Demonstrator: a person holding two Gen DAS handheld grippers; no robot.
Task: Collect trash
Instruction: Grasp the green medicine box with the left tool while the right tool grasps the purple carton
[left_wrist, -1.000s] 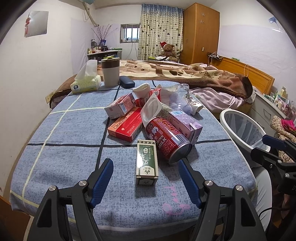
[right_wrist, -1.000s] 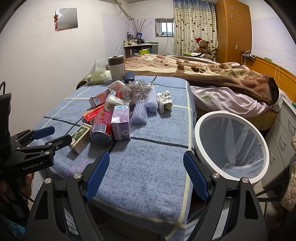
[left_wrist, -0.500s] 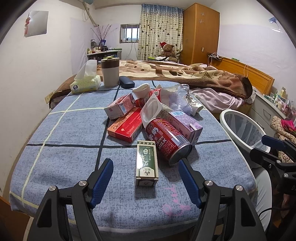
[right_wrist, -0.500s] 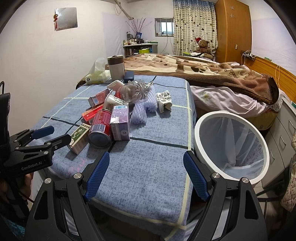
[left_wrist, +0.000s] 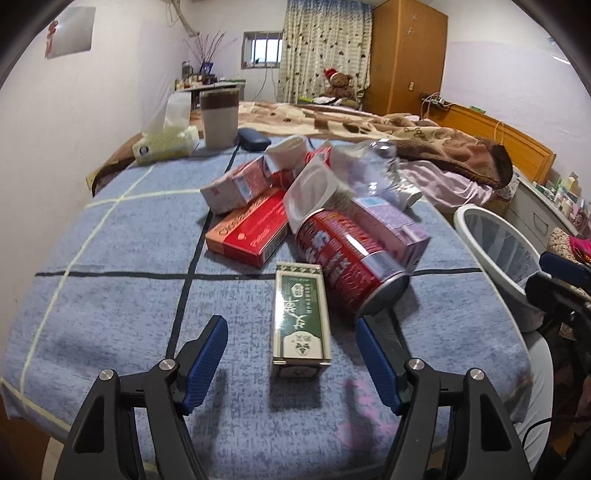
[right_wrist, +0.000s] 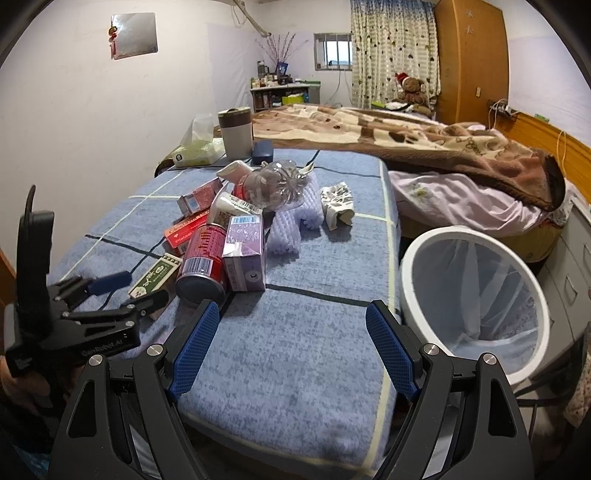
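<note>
A green-and-white carton (left_wrist: 301, 325) lies flat nearest the front edge of the blue checked bedspread (left_wrist: 110, 280), its long side running away from that edge. Just behind it a red drink can (left_wrist: 343, 258) lies on its side, open end toward the front, touching a purple carton (left_wrist: 391, 229) and a red flat box (left_wrist: 251, 232). Behind these lie a pink box (left_wrist: 236, 186), a crushed clear bottle (right_wrist: 277, 182) and a crumpled wrapper (right_wrist: 338, 205), while the white bin (right_wrist: 476, 295) with a clear liner stands off the bedspread's right edge.

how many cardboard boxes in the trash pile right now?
4 visible: green box nearest the left gripper, red box behind it, pink box further back, purple carton beside the red can. More may be hidden under the pile.
</note>
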